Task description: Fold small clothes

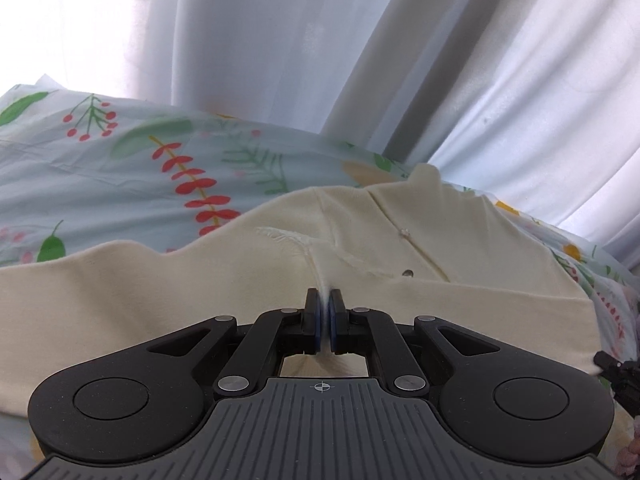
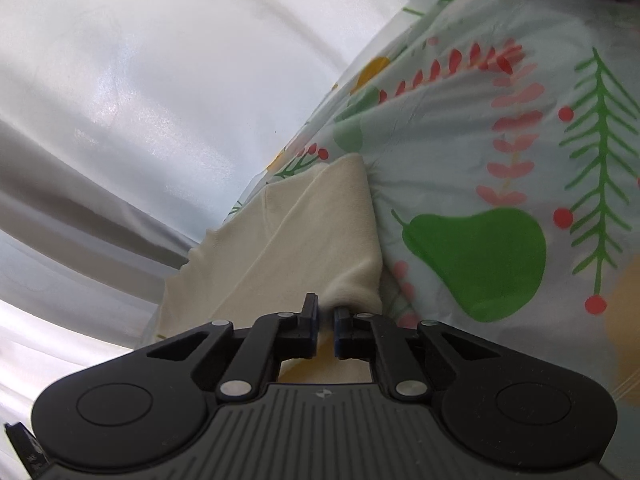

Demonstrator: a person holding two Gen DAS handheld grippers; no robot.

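Note:
A cream baby garment [image 1: 160, 288] with small snap buttons [image 1: 408, 273] lies spread on a flower-printed sheet [image 1: 120, 168]. My left gripper [image 1: 324, 296] is shut on a pinched ridge of its cloth near the middle, and creases fan out from the pinch. In the right wrist view, a folded cream end of the garment [image 2: 312, 232] runs away from my right gripper [image 2: 327, 306]. Its jaws are shut on that end's rounded edge, with cloth showing in the narrow slot between the pads.
The sheet [image 2: 460, 140] covers the whole surface under the garment. White curtains [image 1: 280, 40] hang close behind the far edge, also seen as curtains [image 2: 140, 80]. A dark piece of hardware [image 1: 618, 372] pokes in by the garment's right corner.

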